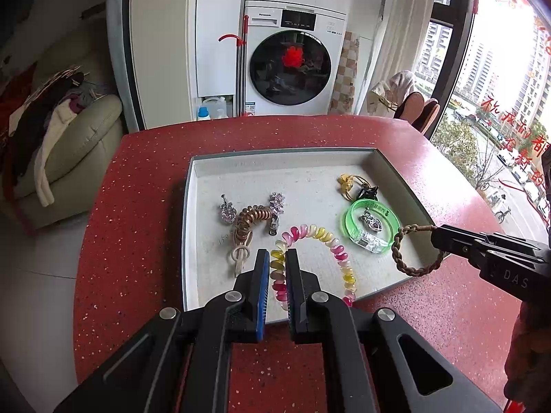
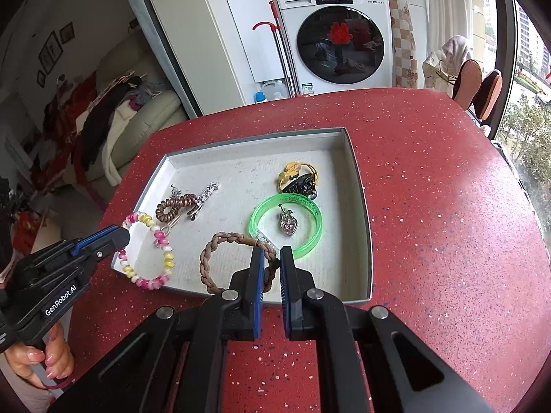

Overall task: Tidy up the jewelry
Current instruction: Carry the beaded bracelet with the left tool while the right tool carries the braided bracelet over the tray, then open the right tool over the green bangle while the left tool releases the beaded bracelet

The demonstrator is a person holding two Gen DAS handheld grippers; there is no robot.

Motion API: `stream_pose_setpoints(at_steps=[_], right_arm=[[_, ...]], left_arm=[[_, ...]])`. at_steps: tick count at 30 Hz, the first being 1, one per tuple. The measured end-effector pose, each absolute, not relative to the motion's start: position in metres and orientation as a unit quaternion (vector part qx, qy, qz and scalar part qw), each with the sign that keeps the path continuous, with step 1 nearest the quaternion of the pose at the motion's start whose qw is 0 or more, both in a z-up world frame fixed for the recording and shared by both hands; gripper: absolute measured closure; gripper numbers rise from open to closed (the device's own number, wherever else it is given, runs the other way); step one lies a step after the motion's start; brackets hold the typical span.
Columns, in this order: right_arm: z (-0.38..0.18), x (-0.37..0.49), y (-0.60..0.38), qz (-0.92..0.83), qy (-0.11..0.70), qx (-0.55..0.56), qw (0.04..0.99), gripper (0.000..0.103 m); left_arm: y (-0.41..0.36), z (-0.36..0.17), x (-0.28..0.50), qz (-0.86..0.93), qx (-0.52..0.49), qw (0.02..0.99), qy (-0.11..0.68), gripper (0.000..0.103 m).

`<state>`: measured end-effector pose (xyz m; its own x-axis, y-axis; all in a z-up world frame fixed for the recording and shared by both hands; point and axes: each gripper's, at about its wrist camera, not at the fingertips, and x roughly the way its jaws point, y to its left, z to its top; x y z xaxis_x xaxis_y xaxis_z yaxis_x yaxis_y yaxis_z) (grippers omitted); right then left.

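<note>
- Jewelry lies in a shallow white square tray on a red speckled countertop.
- Left gripper pinches a pink-and-yellow spiral coil bracelet at the tray's 7 o'clock rim.
- Right gripper clamps a brown braided cord bracelet over the tray's near edge, at 6 o'clock.
- A green translucent plastic bangle lies just beyond at 12 o'clock, ringing a heart-shaped silver pendant.
- Bare countertop spreads wide toward 3 o'clock.

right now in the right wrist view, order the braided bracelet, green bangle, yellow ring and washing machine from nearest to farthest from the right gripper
1. braided bracelet, gripped by the right gripper
2. green bangle, just beyond, slightly right
3. yellow ring, farther back in the tray
4. washing machine, across the room behind the table
</note>
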<state>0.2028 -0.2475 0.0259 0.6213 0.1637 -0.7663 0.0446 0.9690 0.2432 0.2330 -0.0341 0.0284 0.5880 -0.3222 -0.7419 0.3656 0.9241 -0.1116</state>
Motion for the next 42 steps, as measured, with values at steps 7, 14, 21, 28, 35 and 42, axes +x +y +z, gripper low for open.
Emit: stream_pose_setpoints(at_steps=[7,14,21,28,35,42], right_arm=[[0.022,0.224,-0.253,0.029,0.435,0.129,0.891,0.093],[0.017,0.24,-0.257,0.022,0.437,0.135,0.889,0.093],[0.005,0.241,-0.259,0.018,0.446,0.14,0.884,0.093],[-0.013,0.244,-0.26,0.015,0.46,0.142,0.877,0.093],[-0.023,0.253,-0.265,-0.006,0.459,0.142,0.877,0.093],[-0.023,0.253,-0.264,-0.01,0.455,0.134,0.88,0.093]], left_arm=[[-0.048,0.025,0.257,-0.188,0.029,0.89,0.414,0.075],[-0.06,0.02,0.274,-0.18,0.037,0.891,0.415,0.075],[-0.062,0.004,0.277,-0.174,0.048,0.888,0.423,0.075],[-0.06,-0.012,0.279,-0.169,0.053,0.881,0.438,0.075],[-0.059,-0.02,0.286,-0.159,0.054,0.88,0.444,0.075],[-0.055,-0.027,0.289,-0.157,0.048,0.879,0.448,0.075]])
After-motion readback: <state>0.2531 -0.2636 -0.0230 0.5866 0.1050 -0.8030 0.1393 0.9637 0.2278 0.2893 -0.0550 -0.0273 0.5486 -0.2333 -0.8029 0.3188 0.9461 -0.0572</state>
